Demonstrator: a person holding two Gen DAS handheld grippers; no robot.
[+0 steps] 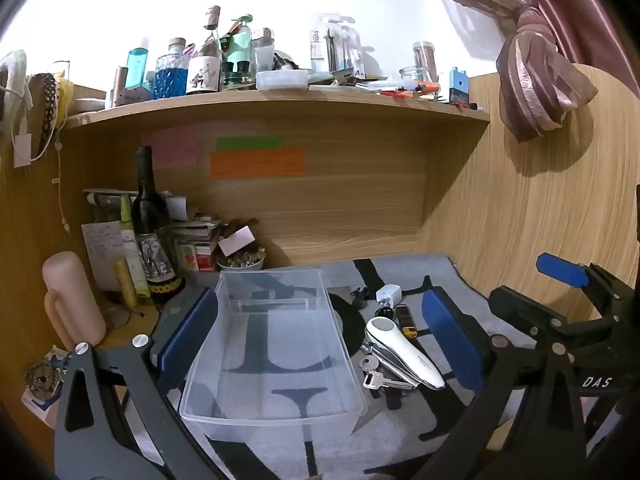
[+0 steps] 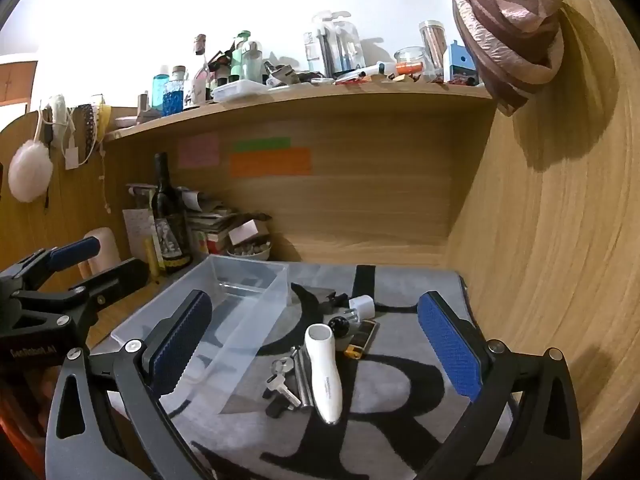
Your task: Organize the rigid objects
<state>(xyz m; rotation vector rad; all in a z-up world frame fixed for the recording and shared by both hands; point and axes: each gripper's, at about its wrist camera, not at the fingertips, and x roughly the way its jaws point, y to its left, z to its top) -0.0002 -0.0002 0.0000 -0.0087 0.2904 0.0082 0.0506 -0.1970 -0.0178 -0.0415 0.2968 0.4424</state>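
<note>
Left gripper [image 1: 320, 336]: jaws spread fully wide, nothing between the pads, held above the clear plastic bin [image 1: 276, 344], which straddles the gap between its fingers. Right gripper [image 2: 316, 344]: jaws likewise wide apart and gripping nothing, poised over the cluster of small items. Bin empty, standing upright on the grey mat [image 2: 400, 420] with black lettering that covers the table. To the right of the bin, on the mat: white handheld device [image 2: 324, 372] lying flat, keys [image 2: 282, 384] touching its left side, white charger plug [image 2: 362, 307] further back, small black round item [image 2: 339, 325] just beside the plug, dark lighter-like piece with yellow end [image 2: 362, 340] next to the device's far end. All of these outside the bin. Dark wine bottle [image 1: 154, 232] upright at the back left corner, well apart from the bin, beside stacked papers. Shelf [image 1: 280, 100] above crowded with bottles and jars. Pink curtain [image 1: 536, 72] knotted at upper right.
</note>
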